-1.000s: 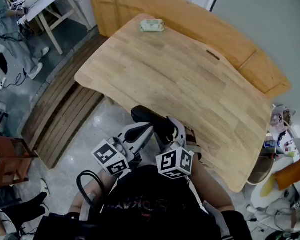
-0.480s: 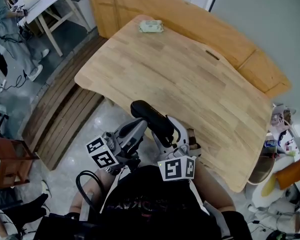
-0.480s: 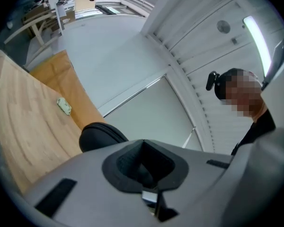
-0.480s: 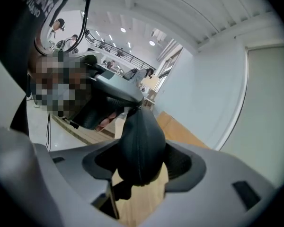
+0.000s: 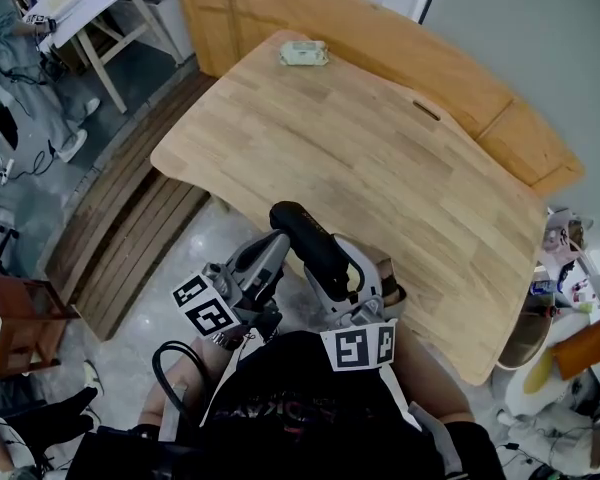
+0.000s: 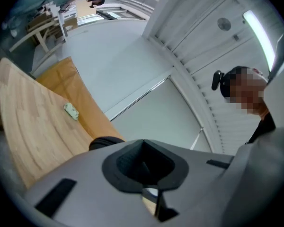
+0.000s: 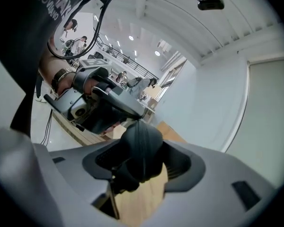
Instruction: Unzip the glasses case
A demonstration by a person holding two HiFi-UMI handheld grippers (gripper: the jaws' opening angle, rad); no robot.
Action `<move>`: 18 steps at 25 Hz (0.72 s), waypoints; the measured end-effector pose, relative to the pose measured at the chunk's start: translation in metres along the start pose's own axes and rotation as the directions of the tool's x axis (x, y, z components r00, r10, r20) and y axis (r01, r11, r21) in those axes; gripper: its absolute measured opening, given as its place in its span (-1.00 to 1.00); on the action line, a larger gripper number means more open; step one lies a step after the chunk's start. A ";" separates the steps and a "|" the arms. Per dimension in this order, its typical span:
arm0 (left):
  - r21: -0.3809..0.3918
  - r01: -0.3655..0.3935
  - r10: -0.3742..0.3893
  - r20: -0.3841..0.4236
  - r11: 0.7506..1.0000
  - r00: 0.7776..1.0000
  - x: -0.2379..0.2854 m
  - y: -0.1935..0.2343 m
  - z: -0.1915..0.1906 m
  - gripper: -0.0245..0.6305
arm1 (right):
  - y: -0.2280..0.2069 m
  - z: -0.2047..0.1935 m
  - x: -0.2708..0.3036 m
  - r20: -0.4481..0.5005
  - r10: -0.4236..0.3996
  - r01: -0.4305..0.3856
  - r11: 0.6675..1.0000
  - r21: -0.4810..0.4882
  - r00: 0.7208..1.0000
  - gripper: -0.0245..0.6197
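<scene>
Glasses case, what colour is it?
The case is black, seen best in the head view.

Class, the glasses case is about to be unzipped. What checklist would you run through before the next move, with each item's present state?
1. Case clamped in right gripper: ok.
2. Case held off the table: ok.
3. Left gripper jaws shut: ok.
4. Left gripper's tip at the case's end: ok.
5. Zip pull between the left jaws: cannot tell.
6. Zip opened at all: cannot tell.
</scene>
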State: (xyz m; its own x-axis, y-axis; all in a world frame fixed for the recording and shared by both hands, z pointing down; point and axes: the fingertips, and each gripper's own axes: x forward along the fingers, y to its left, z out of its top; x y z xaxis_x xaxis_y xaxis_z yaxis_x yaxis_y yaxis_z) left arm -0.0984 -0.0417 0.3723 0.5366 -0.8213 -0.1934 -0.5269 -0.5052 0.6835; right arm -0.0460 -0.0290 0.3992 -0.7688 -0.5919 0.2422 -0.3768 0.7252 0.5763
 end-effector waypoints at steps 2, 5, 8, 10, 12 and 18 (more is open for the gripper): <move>0.068 -0.050 0.051 -0.008 0.996 0.999 -0.001 0.005 0.000 -0.89 | 0.002 0.002 0.000 -0.001 0.007 -0.007 1.000 -0.013 1.000 -0.06; 0.102 -0.083 0.086 -0.023 0.991 0.996 -0.001 0.010 -0.002 -0.89 | 0.004 0.006 0.000 0.007 0.024 -0.024 0.999 -0.029 1.000 -0.06; 0.121 -0.131 0.138 -0.050 0.984 0.989 -0.002 0.019 -0.008 -0.89 | 0.009 0.013 -0.002 0.047 0.055 -0.052 0.998 -0.047 0.997 -0.06; 0.093 -0.137 0.141 -0.043 0.986 0.989 -0.004 0.022 -0.010 -0.89 | 0.011 0.019 -0.004 0.078 0.067 -0.064 0.997 -0.047 0.995 -0.06; 0.026 -0.119 0.120 -0.032 0.993 0.992 -0.005 0.024 -0.010 -0.89 | 0.011 0.023 -0.005 0.099 0.072 -0.067 0.997 -0.047 0.992 -0.06; 0.014 -0.095 0.095 -0.076 0.995 0.993 -0.005 0.025 -0.017 -0.89 | 0.012 0.022 -0.006 0.109 0.083 -0.077 0.995 -0.062 0.991 -0.06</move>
State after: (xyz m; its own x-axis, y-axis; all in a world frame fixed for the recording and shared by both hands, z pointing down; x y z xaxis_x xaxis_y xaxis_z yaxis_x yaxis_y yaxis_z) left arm -0.1033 -0.0454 0.4024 0.5324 -0.8433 -0.0732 -0.5846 -0.4288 0.6887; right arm -0.0579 -0.0088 0.3876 -0.8492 -0.4875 0.2028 -0.2837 0.7453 0.6034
